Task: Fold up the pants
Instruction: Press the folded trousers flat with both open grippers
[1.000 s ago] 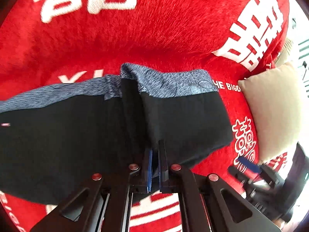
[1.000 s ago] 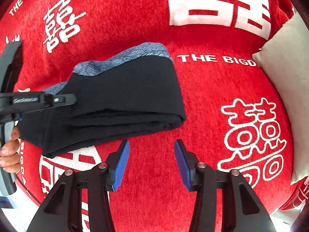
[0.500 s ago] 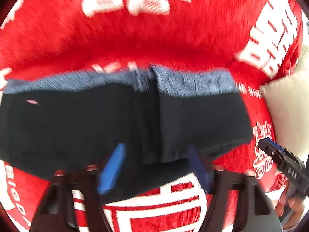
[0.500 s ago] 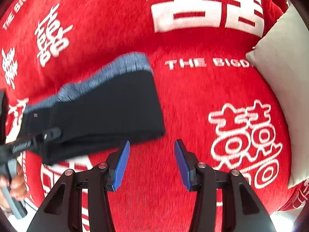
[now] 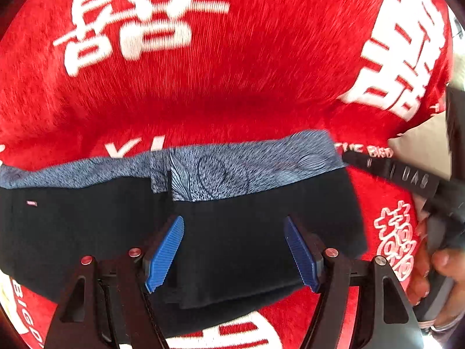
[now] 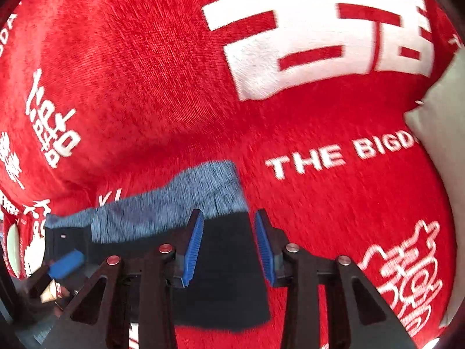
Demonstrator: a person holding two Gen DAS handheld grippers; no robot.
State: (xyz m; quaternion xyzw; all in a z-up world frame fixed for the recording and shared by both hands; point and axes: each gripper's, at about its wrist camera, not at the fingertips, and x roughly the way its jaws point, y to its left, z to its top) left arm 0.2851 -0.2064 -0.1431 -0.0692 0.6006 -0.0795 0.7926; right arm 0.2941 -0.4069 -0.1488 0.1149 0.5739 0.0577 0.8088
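Observation:
The black pants (image 5: 87,226) lie folded on the red blanket, their blue-grey waistband (image 5: 247,168) along the far edge. My left gripper (image 5: 232,250) hovers open over the near fold, its blue pads wide apart and touching nothing. My right gripper (image 6: 229,247) straddles the right end of the pants (image 6: 226,285). Its jaws are closing with the black cloth between the pads, which do not visibly press on it. From the left wrist view the right gripper (image 5: 407,174) comes in from the right, held by a hand (image 5: 436,264).
The red blanket (image 6: 145,87) with white characters and lettering covers the whole surface. A beige pillow (image 6: 441,145) lies at the right edge, close to the pants' right end. The left gripper's blue pad (image 6: 62,264) shows at the lower left of the right wrist view.
My left gripper let go of the fold and opened wide. My right gripper moved left from the bare blanket onto the pants' right end, and its jaws narrowed.

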